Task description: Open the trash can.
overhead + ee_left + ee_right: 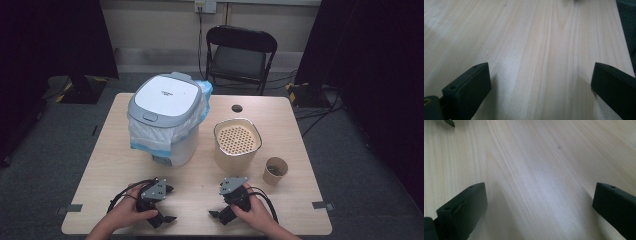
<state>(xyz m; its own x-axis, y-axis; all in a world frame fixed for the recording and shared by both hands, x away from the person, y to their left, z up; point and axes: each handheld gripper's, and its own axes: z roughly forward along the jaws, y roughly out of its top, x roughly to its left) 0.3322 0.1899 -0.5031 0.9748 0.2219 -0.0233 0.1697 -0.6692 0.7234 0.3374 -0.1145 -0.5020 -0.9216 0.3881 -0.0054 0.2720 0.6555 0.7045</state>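
— On the worktop (100, 165), toward its far left, a white bin (165, 120) with a grey-rimmed lid is seen, lined with a white and blue bag (145, 137). What is found beside it?

— To its right a beige canister (237, 145) with a perforated insert is set, and just right of that, nearer the front, a small brown cup (275, 170). Some dark content is seen in the cup, but it cannot be identified.

— Where are the grippers kept?

— At the near edge, well apart from the bin, the canister and the cup. The left hand-held gripper (169, 204) is held by the left hand (127, 210), the right hand-held gripper (216, 201) by the right hand (255, 210); each is pointed inward, toward the other.

— And the jaws?

— In both gripper views the jaws are seen spread wide over bare wood; nothing is held between them, and nothing is touched by either.
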